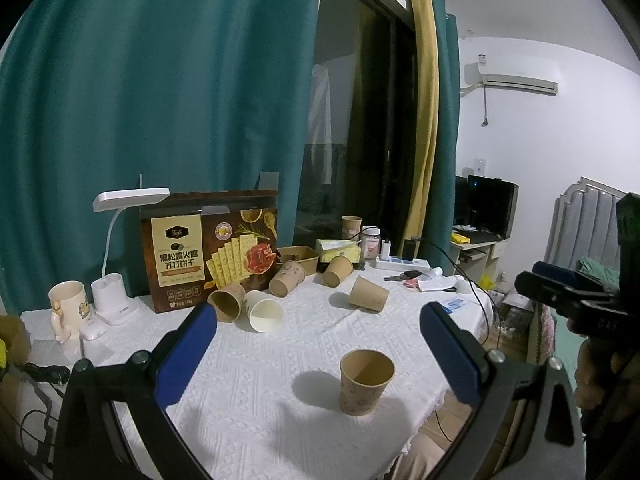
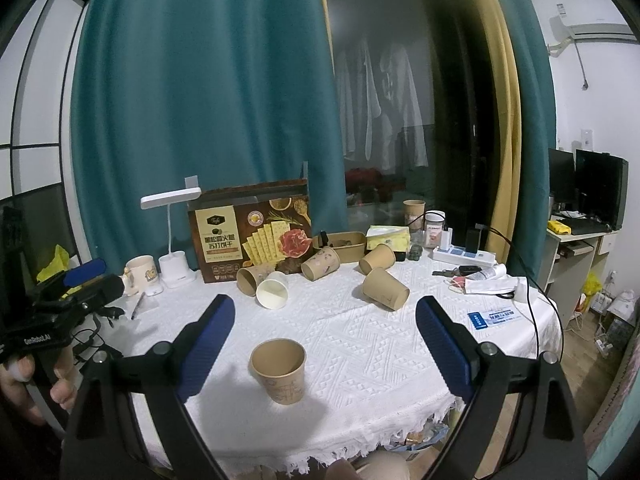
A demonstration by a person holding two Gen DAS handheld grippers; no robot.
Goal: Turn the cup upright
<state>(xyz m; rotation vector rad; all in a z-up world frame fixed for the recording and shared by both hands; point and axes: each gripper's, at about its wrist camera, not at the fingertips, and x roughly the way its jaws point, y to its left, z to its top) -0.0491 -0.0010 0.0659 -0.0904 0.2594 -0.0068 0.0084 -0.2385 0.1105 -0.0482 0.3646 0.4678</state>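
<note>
Kraft-brown paper gives the upright cup (image 1: pixel 366 382) its matte, slightly tapered wall, and it stands mouth-up low in the centre of both views on the white tablecloth (image 1: pixel 280 360), whose weave is embossed with small diamonds and fringed at the near edge. Both tools hang back from it: the left gripper (image 1: pixel 320 344) and the right gripper (image 2: pixel 326 340) each show their ribbed blue pads spread wide with nothing between them, and neither touches the cup. That one cup looks finished, so I judge the step in hand to be choosing the next; five more lie tipped on their sides toward the middle of the frame, in front of the glossy cracker box (image 1: pixel 210 248). Among them the white-lined cup (image 1: pixel 264 314) faces the camera with its round mouth open, and a lone brown cup (image 1: pixel 368 294) lies apart to the right. The next move calls for reaching forward over the upright cup without clipping it, then closing gently across a thin wall that would crush easily.
</note>
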